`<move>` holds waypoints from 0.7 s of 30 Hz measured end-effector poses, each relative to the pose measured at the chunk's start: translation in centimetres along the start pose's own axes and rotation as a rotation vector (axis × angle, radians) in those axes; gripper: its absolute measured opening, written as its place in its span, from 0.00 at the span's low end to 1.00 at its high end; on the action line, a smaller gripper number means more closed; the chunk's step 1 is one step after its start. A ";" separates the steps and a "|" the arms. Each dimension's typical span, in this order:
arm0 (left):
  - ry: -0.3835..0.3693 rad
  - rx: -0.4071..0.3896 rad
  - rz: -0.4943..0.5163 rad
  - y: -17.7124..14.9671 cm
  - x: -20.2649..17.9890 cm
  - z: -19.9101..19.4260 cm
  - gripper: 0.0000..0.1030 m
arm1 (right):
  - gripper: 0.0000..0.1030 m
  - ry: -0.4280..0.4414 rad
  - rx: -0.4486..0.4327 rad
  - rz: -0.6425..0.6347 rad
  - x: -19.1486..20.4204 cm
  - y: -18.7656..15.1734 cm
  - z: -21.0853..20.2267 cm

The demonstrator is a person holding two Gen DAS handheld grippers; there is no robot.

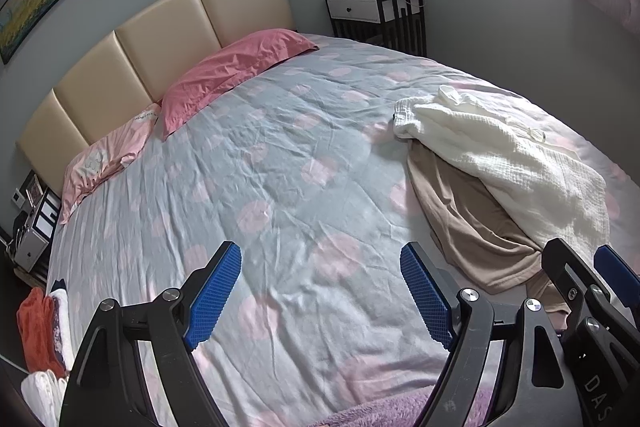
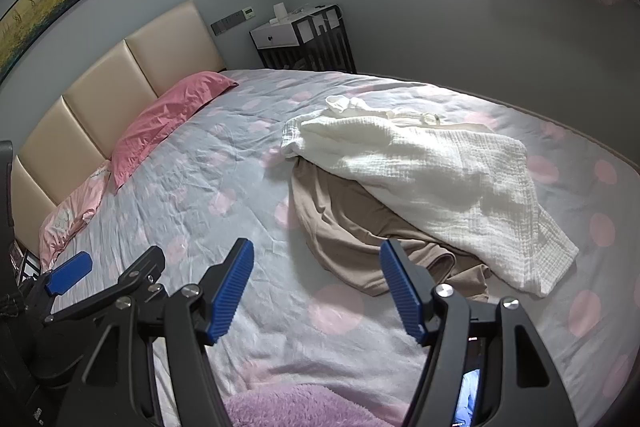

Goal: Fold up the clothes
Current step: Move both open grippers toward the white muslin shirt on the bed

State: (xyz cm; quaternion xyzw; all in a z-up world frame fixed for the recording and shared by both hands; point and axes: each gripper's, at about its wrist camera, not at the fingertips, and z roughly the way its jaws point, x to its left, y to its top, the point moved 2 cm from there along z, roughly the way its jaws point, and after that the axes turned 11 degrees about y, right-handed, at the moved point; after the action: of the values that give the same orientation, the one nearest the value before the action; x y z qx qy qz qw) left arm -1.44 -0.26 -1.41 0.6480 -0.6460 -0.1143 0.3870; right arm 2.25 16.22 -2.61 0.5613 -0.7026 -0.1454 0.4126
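Hovering over the spotted duvet, both grippers are holding nothing, and no garment is being folded yet. Going left to right in the left wrist view: a stack of folded items, orange on top with white below, is sitting at about eight o'clock by the bed's edge; the left gripper is hanging at six o'clock with its blue pads spread wide apart over bare bedding; the clothes are lying at three o'clock. There a white waffle-knit garment is draping across a beige garment, covering its far part, both well apart from the left gripper. The right gripper is showing its own jaws parted too, with the beige garment's near hem lying just beyond them, between twelve and one o'clock in the right wrist view. A pink pillow is resting at eleven o'clock against the headboard.

Judging from this, the risks are lying in the overlap. A pinch taken at the beige hem would likely be dragging the white piece along, since its weight is sitting on top. A pinch taken too deep could be catching the duvet cover with the cloth. The loose white piece may also be bunching rather than spreading if only one corner is lifted.
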 end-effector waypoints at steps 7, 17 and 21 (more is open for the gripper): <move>-0.003 -0.001 0.005 0.2 0.3 0.2 0.81 | 0.63 -0.002 0.007 -0.001 0.2 -0.1 0.1; 0.003 0.003 0.002 0.0 0.1 0.3 0.81 | 0.63 0.004 0.007 0.004 0.1 0.1 0.1; 0.004 0.008 -0.002 -0.2 0.4 0.5 0.81 | 0.63 0.009 0.006 0.004 0.3 0.1 0.0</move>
State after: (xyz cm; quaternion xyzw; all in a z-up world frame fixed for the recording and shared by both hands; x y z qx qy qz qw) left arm -1.57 -0.85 -1.68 0.6504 -0.6449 -0.1107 0.3858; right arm 2.18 15.94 -2.45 0.5619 -0.7021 -0.1398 0.4144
